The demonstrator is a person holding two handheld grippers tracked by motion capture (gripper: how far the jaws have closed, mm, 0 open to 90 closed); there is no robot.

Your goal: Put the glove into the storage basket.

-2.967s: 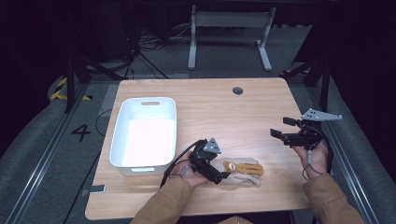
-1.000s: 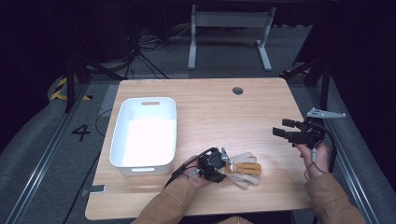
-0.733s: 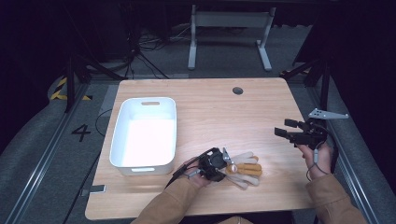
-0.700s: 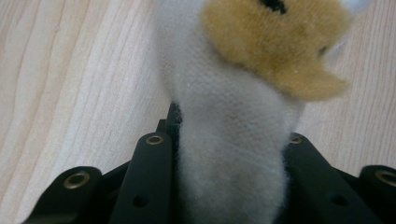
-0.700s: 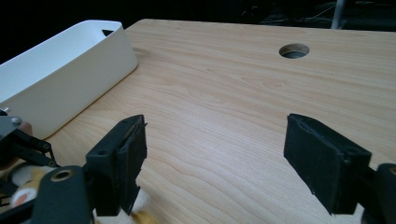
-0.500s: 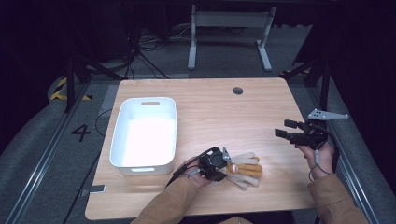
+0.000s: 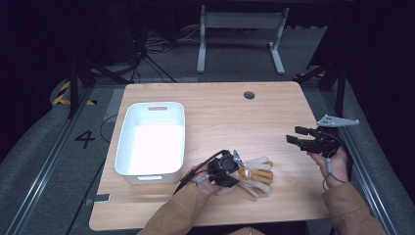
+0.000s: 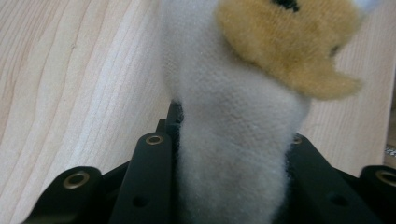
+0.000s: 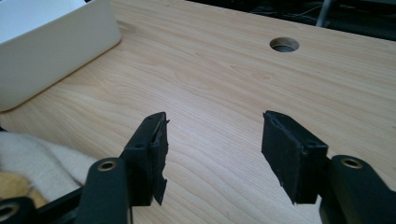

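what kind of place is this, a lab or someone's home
Most likely a lab or recording workspace, not a home: a bare wooden table stands in a dark room, loose cables lie on the grey floor, and yellow-black hazard tape and a painted number 4 mark it.

a white plastic bin (image 7: pixel 151 139) with a slot handle at its far end is sitting on the left half of a light wooden table (image 7: pixel 230 107), its near wall also showing in the right gripper view (image 9: pixel 51 51). a round cable hole (image 7: pixel 249 95) is lying near the table's far edge. beyond the table, a white metal desk frame (image 7: pixel 240 29) is standing on grey carpet, a tangle of cables (image 7: pixel 147 58) to its left. a painted "4" (image 7: pixel 85 139) and yellow-black tape (image 7: pixel 66 94) are marking the floor at left.
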